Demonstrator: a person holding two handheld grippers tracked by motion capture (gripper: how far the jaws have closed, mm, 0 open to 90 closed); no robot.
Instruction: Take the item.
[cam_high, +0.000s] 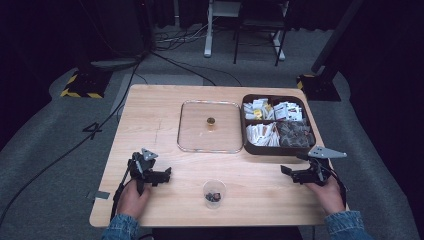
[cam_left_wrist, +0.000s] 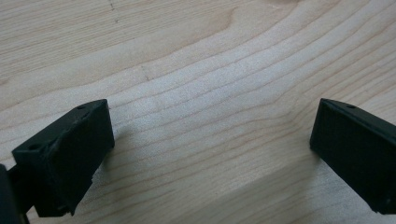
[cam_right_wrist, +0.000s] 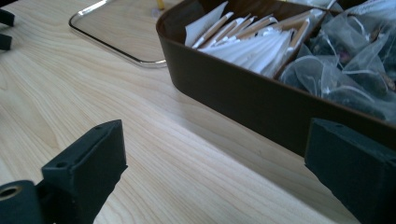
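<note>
While both hands rest near the front edge of the light wooden table (cam_high: 165, 100), the scene reads thus:
Left gripper (cam_high: 167, 175): low over bare wood, jaws spread wide, nothing between them.
Right gripper (cam_high: 286, 170): just in front of the dark brown compartmented box (cam_high: 248, 145), jaws wide apart, empty.
Box contents: white paper sachets (cam_right_wrist: 243, 39) and clear mesh tea bags (cam_right_wrist: 345, 56).
Clear square glass lid (cam_high: 187, 142): flat, left of the box, touching it.
Small clear plastic cup (cam_high: 214, 193): upright between the grippers, dark bits inside.
</note>
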